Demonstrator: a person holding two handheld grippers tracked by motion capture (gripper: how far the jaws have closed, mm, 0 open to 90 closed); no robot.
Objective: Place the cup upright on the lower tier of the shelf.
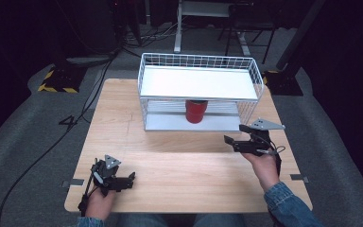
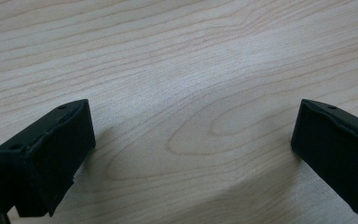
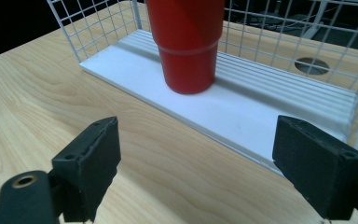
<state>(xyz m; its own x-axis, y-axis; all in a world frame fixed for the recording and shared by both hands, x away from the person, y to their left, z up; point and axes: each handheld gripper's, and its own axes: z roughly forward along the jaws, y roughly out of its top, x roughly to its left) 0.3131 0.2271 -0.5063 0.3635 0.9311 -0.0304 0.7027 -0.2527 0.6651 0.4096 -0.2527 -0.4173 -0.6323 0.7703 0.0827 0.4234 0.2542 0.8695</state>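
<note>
**Both grippers empty; red cup stood on the rack's lower shelf**

In the high view, the person's left hand point(image 1: 99, 201) rested at the near left corner of the tabletop point(image 1: 170, 165), holding the left gripper point(image 1: 131, 179) low, its jaws pointing toward the right edge. The right hand point(image 1: 266, 166) reached forward near the right edge, with a denim sleeve point(image 1: 288, 203) behind it, and the right gripper point(image 1: 234, 136) pointed left and forward, just short of the rack. A white wire rack point(image 1: 199, 90) stood at the far edge, with a white top shelf and a white lower shelf. A red cup point(image 1: 196, 110) stood upright on the lower shelf, about midway along it.

In the left gripper view, the left gripper point(image 2: 193, 140) had its jaws spread wide apart over bare wood, grasping nothing; whether they touched the wood could not be told.

In the right gripper view, the right gripper point(image 3: 196, 158) was likewise released, jaws wide and empty, above the wood just before the shelf's front edge. The red cup point(image 3: 186, 46) stood ahead of the jaws, apart from them, inside the wire rack point(image 3: 289, 51).
</note>
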